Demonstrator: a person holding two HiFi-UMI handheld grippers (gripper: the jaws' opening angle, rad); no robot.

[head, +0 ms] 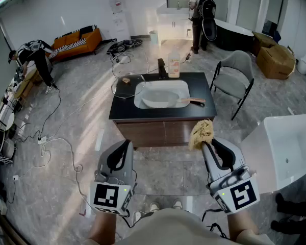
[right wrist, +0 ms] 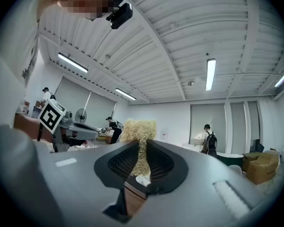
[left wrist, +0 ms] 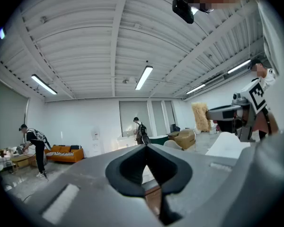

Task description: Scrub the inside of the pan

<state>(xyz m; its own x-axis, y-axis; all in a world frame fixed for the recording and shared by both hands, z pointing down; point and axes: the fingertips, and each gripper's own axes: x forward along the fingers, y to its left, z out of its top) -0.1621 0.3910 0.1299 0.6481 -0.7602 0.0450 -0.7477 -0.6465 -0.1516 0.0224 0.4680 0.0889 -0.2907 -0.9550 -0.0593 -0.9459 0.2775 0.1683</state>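
Observation:
A pale pan (head: 160, 97) with a wooden handle (head: 194, 101) lies in the sink of a black counter (head: 123, 108), well ahead of both grippers. My right gripper (head: 206, 144) is shut on a yellow fibrous scrubber (head: 201, 132), which sticks up past the jaws in the right gripper view (right wrist: 139, 131). My left gripper (head: 123, 146) is shut with nothing between its jaws, as the left gripper view shows (left wrist: 146, 148). Both grippers are held in the air, short of the counter's front edge. The scrubber (left wrist: 200, 117) also shows at the right of the left gripper view.
A glass lid (head: 128, 84) rests on the counter's left corner. A black faucet (head: 162, 68) and a clear container (head: 174, 65) stand at its back. A grey chair (head: 234, 80) and a white tub (head: 285, 147) are to the right. Cables (head: 56, 142) trail over the floor; people stand far off.

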